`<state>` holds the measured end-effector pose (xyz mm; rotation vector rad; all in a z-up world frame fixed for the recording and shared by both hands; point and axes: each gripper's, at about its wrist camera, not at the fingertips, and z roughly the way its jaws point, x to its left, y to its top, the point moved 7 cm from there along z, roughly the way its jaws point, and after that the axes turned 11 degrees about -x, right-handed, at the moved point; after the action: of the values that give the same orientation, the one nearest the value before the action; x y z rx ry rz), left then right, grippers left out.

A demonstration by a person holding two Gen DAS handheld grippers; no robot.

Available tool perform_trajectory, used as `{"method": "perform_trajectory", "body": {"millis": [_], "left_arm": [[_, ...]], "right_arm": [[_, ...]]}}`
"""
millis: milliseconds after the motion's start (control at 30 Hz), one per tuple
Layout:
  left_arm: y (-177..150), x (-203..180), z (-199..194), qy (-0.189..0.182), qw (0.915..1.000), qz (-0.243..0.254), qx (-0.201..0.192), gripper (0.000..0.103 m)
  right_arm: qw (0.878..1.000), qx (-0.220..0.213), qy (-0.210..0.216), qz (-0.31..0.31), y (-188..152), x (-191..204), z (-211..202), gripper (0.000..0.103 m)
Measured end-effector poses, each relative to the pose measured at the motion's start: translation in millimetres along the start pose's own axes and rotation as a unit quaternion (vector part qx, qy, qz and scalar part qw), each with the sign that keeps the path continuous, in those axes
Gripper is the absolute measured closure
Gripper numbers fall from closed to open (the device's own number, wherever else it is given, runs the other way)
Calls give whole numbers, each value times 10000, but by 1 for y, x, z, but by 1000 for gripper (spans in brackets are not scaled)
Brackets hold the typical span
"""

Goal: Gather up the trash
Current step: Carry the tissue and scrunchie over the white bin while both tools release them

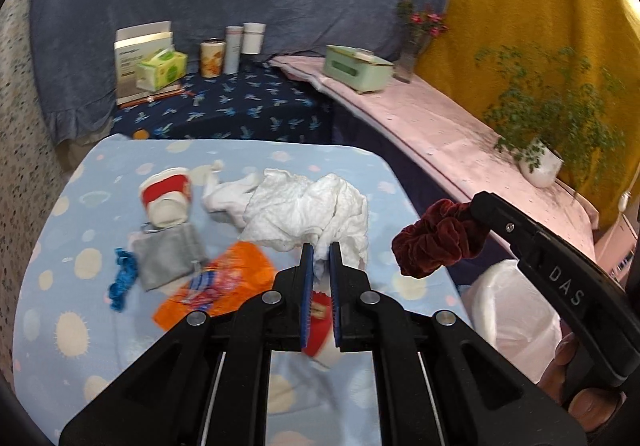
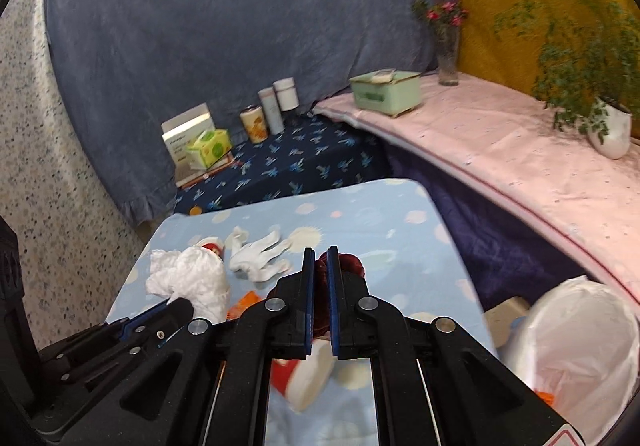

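Observation:
My left gripper [image 1: 320, 252] is shut on a crumpled white tissue [image 1: 308, 209], held just above the light blue table [image 1: 60, 306]; it also shows in the right wrist view [image 2: 188, 282]. My right gripper [image 2: 319, 258] is shut on a dark red scrunchie [image 2: 344, 264], seen in the left wrist view [image 1: 436, 238] held in the air at the table's right edge. On the table lie an orange wrapper [image 1: 240, 278], red-and-white paper cups [image 1: 168, 193] [image 1: 320, 330], a white glove [image 2: 260, 254], a grey pouch [image 1: 168, 258] and a blue scrunchie [image 1: 122, 278].
A bin lined with a white bag [image 2: 576, 350] stands right of the table, also in the left wrist view [image 1: 512, 310]. Behind are a dark blue patterned surface with boxes and tins [image 1: 212, 57], and a pink shelf [image 1: 460, 125] with a green box, a vase and a potted plant [image 1: 540, 161].

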<state>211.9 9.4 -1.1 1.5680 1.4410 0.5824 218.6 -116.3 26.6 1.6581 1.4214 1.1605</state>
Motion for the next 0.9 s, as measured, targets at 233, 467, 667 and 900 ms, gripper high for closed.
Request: {"method": "perform_trajectory", "body": {"millis": [233, 467, 667, 900], "left_arm": [[-12, -82, 1, -541, 9979, 329, 136, 95], [-38, -155, 10, -1003, 9920, 653, 404, 95], [-62, -200, 19, -1269, 9862, 843, 652, 95], [-84, -234, 32, -1435, 9799, 1066, 885, 95]], "right_arm": [[9983, -248, -516, 145, 10, -71, -44, 97], [9941, -254, -959, 448, -2, -140, -73, 97], [9896, -199, -1255, 679, -19, -189, -88, 97], [9842, -91, -1499, 936, -40, -226, -98, 97]]}}
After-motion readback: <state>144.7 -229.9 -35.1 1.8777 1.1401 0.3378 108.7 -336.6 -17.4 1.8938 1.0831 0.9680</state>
